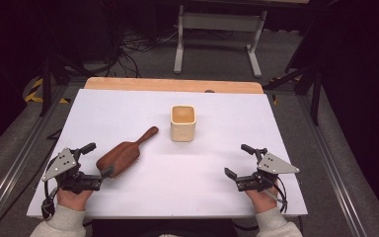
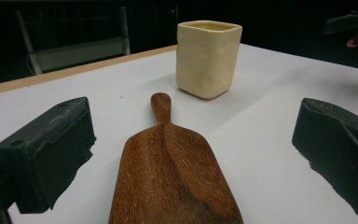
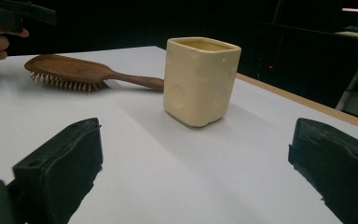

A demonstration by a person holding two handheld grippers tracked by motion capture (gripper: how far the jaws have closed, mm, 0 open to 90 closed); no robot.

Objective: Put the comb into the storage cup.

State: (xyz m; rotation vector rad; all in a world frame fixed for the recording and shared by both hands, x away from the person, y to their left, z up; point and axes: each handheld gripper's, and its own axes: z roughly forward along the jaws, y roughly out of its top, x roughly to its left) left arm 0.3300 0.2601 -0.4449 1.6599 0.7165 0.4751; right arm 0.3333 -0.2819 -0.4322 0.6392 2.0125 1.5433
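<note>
Wide-open jaws of the left gripper [image 2: 186, 158] straddle the wooden hairbrush [image 2: 175, 172], lying bristles-down just short of the cream cup [image 2: 208, 58]; judged step: approach, next closing on it. Right gripper [image 1: 241, 162] idles open, empty

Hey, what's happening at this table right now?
A person sits at a white table with a two-jaw gripper in each hand. The left gripper is open, its jaws on either side of the head of a wooden hairbrush that lies bristles down, not yet gripped. The right gripper is open too and holds nothing, apart from the things, pointing toward the cream square cup that stands upright just past the brush handle.
</note>
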